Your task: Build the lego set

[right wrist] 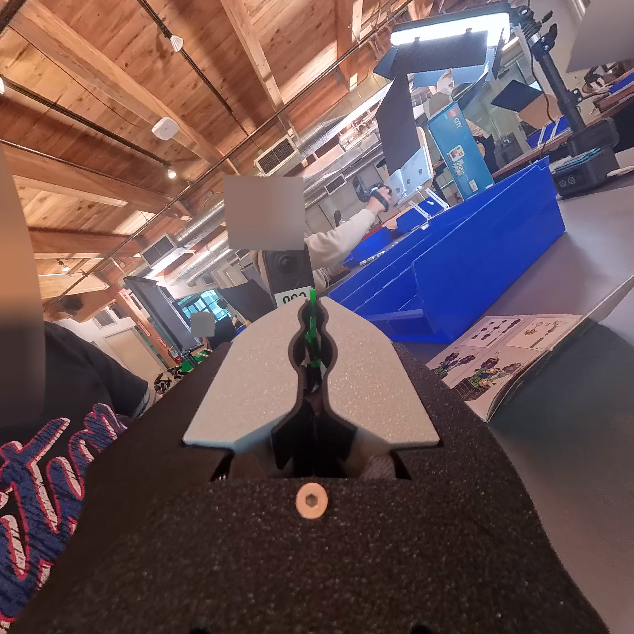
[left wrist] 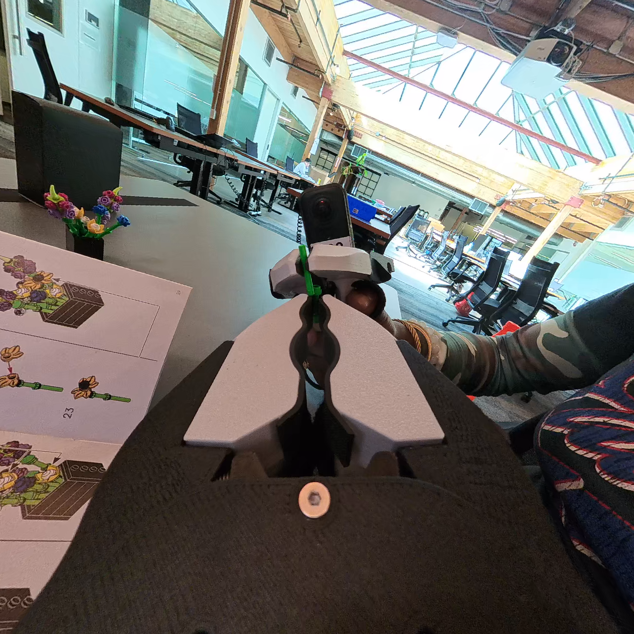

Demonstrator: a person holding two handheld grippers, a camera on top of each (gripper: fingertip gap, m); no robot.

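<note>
Both my cams sit behind the jaws, looking forward along the fingers, tilted up off the table [left wrist: 212, 247]. Left cam faces right: sees my right gripper [left wrist: 310, 291] close up, head-on, office desks and skylights behind, instruction booklet [left wrist: 68, 343] at lower left. Right cam faces left: my left gripper's camera body [right wrist: 284, 271] right ahead, wood ceiling above, blue bins [right wrist: 480, 257] to the right. Shared: green stem [left wrist: 310, 274] between both tips, the booklet, the table.
</note>
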